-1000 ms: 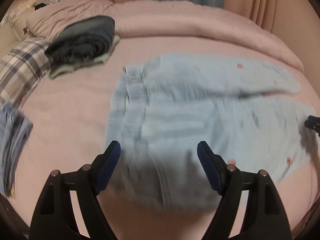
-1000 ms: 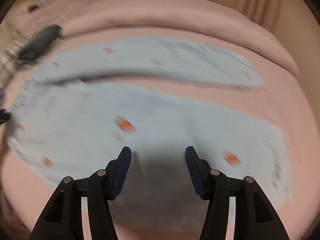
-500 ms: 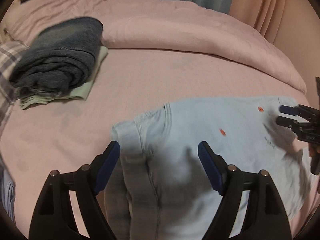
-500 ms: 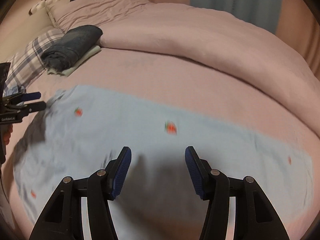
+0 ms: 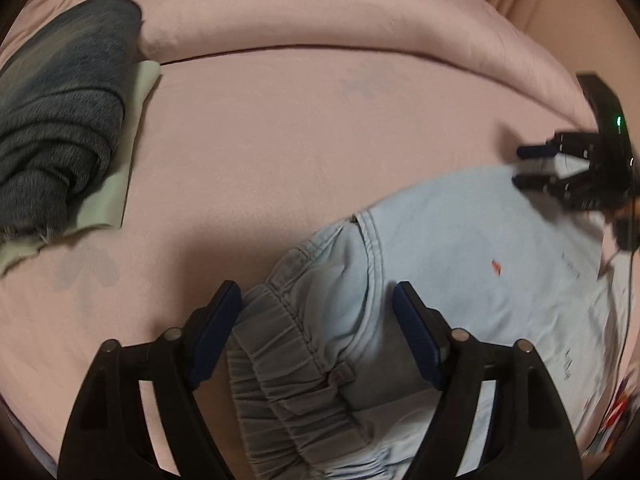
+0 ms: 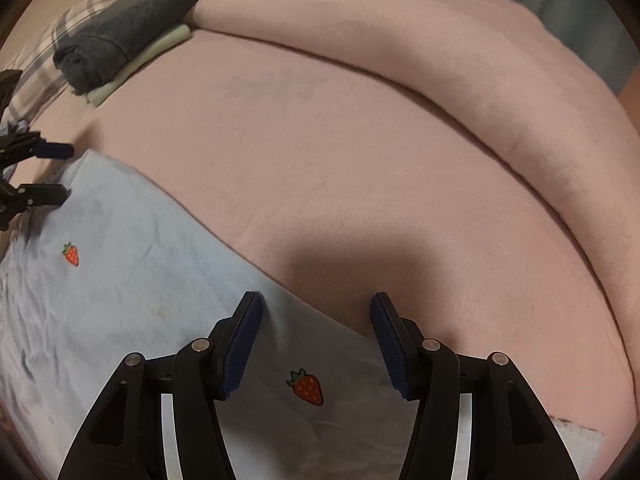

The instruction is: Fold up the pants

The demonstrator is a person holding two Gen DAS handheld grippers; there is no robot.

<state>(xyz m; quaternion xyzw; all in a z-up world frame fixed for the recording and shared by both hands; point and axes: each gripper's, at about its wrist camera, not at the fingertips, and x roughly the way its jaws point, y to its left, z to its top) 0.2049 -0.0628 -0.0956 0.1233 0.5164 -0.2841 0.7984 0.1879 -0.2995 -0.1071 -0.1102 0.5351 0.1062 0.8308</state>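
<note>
Pants [image 5: 460, 264] beneath left gripper [image 5: 318, 332]

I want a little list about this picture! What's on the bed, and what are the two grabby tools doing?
Bed: pink sheet with a rolled pink duvet along the far side
Pants: light blue pants with strawberry prints, lying flat, elastic waistband bunched
Left tool: left tool open, over the waistband; its jaws have just been closing, pads not pressing the cloth
Right tool: right tool open, over the far edge of the pants, gripping nothing
Other clothes: dark folded clothes on a pale green folded piece, near the duvet
</note>
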